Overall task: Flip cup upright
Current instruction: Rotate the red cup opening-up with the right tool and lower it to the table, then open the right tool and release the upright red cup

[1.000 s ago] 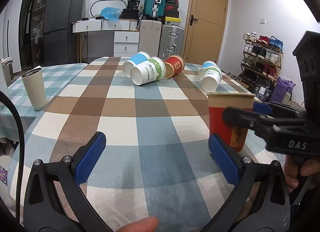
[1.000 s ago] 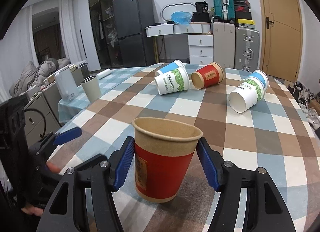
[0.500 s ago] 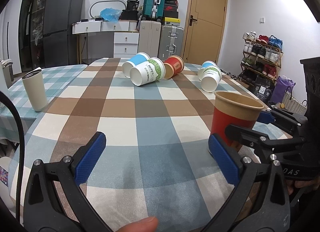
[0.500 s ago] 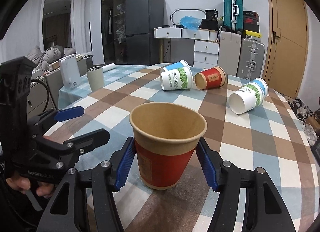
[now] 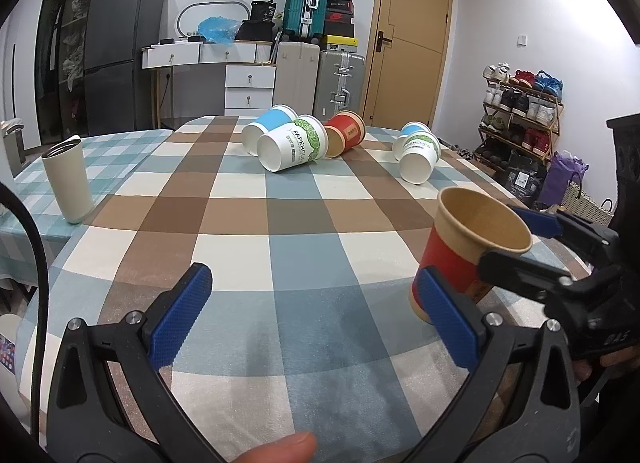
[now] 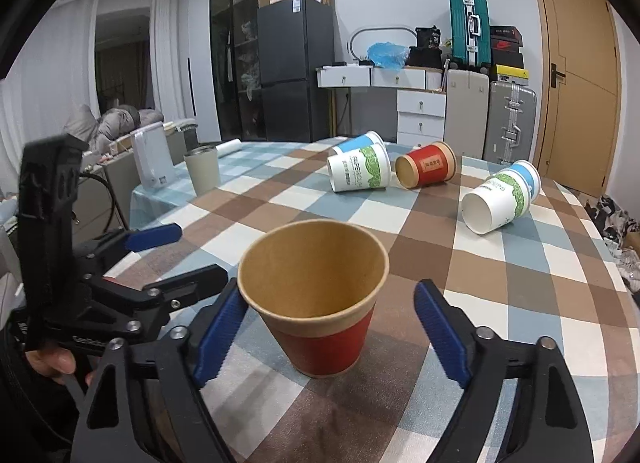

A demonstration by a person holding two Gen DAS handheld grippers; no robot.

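In the left wrist view, the left gripper (image 5: 314, 317) hangs low over the checked bench (image 5: 256, 223) with its blue fingers (image 5: 180, 313) spread wide and nothing between them. The red cup (image 5: 466, 253) stands upright on the bench at the right, mouth up, just beyond the right-hand finger. The right gripper (image 5: 532, 247) reaches in from the right edge, its dark fingers on either side of the cup near the rim. Further back three cups lie on their sides close together: a blue cup (image 5: 266, 131), a green-print cup (image 5: 292, 147) and a second red cup (image 5: 346, 137). Off to their right a pair of white cups (image 5: 418, 151) also lies tipped over. A beige tumbler (image 5: 68, 179) stands upright at the left. In the right wrist view, the red cup (image 6: 320, 295) stands upright between the right gripper's (image 6: 328, 333) blue fingers (image 6: 218, 329), which are spread: the left one is at or very near the cup wall, the right one clearly apart from it. The left gripper (image 6: 164, 259) shows at the left, fingers apart, beside the cup. The tipped cups lie across the far half of the bench (image 6: 480, 263), with the tumbler (image 6: 202, 173) upright at the far left.
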